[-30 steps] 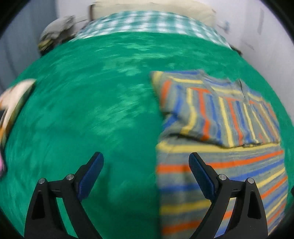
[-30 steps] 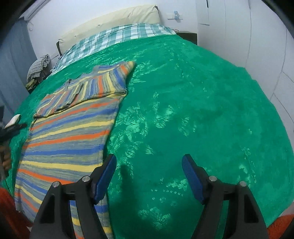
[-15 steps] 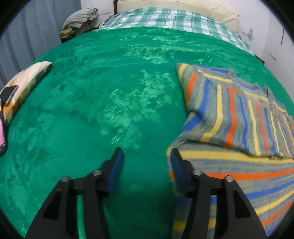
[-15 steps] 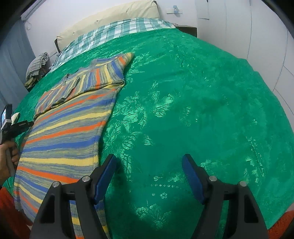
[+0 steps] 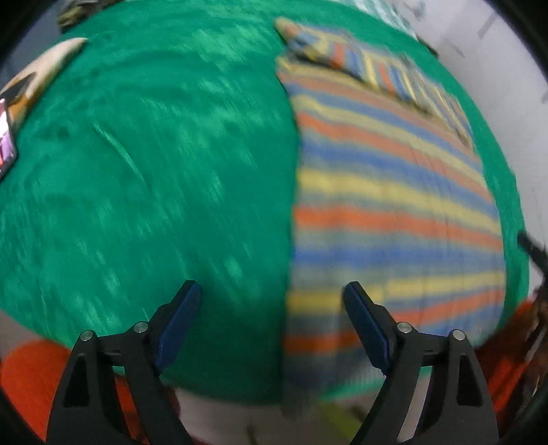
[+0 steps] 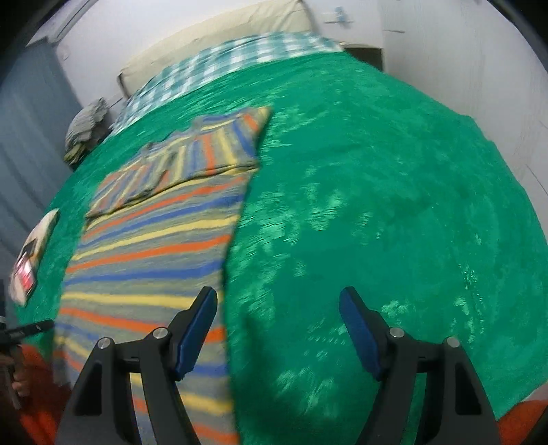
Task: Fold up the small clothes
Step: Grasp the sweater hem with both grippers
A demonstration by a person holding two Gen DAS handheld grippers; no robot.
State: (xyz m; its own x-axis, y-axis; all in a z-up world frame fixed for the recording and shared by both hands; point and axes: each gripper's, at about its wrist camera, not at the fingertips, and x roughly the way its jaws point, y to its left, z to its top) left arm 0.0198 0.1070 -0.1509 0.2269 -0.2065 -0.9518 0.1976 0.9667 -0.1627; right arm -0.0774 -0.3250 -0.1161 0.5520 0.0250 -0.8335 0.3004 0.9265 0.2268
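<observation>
Both the left gripper (image 5: 270, 301) and right gripper (image 6: 277, 308) hang empty with jaws apart over the near hem of the striped shirt (image 6: 154, 246), which lies flat on the green bedspread (image 6: 376, 205) with its far sleeves tucked in, so pinching only one layer or some bedspread could skew the fold.

Left wrist view: looks forward between the spread fingers of the left gripper (image 5: 272, 318), from the near edge of the bed, above the green bedspread (image 5: 154, 164), tilted down; the striped garment (image 5: 387, 205) fills its right half (frame blurred).
Right wrist view: looks forward past the right gripper (image 6: 277, 325), also from the near edge, raised enough to reach the far checked sheet (image 6: 219, 65) and white wall (image 6: 171, 30); garment on its left.
Closeness: both hang near the garment's near hem.
Shared: garment, bedspread, and the cushion (image 6: 37, 239) at left.
</observation>
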